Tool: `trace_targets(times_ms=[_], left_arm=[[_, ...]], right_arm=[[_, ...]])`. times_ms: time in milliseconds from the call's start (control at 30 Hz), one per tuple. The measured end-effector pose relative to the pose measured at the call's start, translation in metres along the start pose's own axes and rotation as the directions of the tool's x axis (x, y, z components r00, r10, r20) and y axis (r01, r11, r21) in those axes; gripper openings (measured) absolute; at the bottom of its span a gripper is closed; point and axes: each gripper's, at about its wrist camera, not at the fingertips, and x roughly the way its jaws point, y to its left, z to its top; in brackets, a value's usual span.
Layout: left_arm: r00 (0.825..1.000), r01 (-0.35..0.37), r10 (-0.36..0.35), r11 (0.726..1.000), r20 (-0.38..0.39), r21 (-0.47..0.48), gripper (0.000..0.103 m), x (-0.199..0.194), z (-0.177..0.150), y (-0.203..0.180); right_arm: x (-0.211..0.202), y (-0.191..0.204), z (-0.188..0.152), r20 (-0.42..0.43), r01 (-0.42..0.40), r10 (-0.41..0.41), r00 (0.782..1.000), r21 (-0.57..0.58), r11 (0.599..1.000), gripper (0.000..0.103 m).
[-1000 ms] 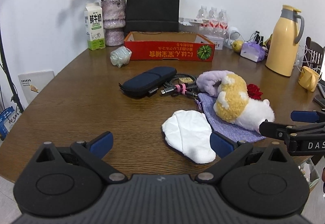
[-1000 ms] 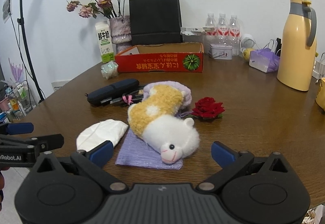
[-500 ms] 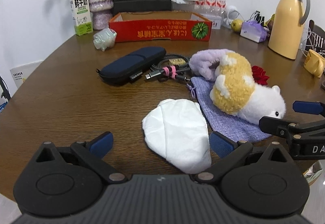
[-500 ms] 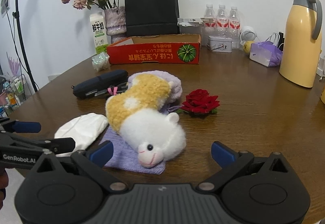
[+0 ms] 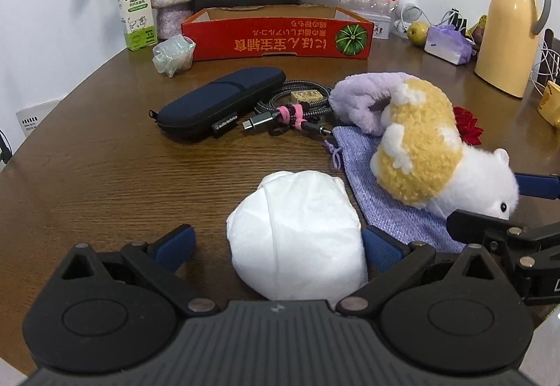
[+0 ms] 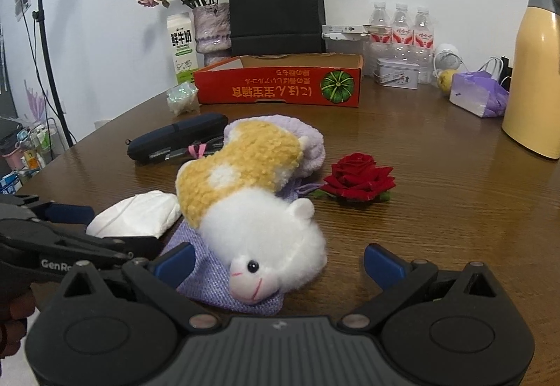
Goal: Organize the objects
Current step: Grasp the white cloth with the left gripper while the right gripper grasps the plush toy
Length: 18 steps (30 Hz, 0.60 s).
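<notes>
White mask (image 5: pixel 297 235) sits between the spread-open left tool (image 5: pixel 276 247), 12 o'clock. Right tool (image 6: pixel 276 261) open over plush (image 6: pixel 255 211). Risk: thin mask slips flat against bench (image 5: pixel 105 176).

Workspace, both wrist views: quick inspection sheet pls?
Surface: round wooden table, crowded.
Job's things: white cloth bundle between open left gripper fingers; plush toy lying on purple pouch, ahead of open right gripper; navy case; red rose; red box at the back.
Clutter: milk carton, thermos, water bottles, black bag.
Grippers: both open, holding nothing.
Cables: braided cable beside case.
Surroundings: white wall, light stand.
</notes>
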Motion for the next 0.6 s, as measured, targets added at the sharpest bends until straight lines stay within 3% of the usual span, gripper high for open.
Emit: trace_targets(times_ms=[400,467,533,600], left_arm=[[1.000,0.007,-0.006,1.000,-0.012,0.004,0.103,0.002,0.003,0.000],[1.000,0.007,-0.007,1.000,-0.005,0.005,0.099,0.000,0.003,0.001],[1.000,0.003,-0.003,1.000,0.011,0.002,0.080,-0.003,0.003,0.003],[1.000,0.001,-0.001,1.000,0.022,-0.001,0.071,-0.005,0.003,0.005]], right_arm=[[0.008,0.007,0.009,0.011,-0.028,0.029,1.000,-0.068,0.997,0.103],[0.011,0.008,0.010,0.008,-0.038,0.039,0.999,-0.082,0.996,0.103],[0.015,0.009,0.010,0.006,-0.052,0.053,0.999,-0.088,0.995,0.103],[0.018,0.010,0.010,0.006,-0.054,0.055,0.998,-0.088,0.995,0.103]])
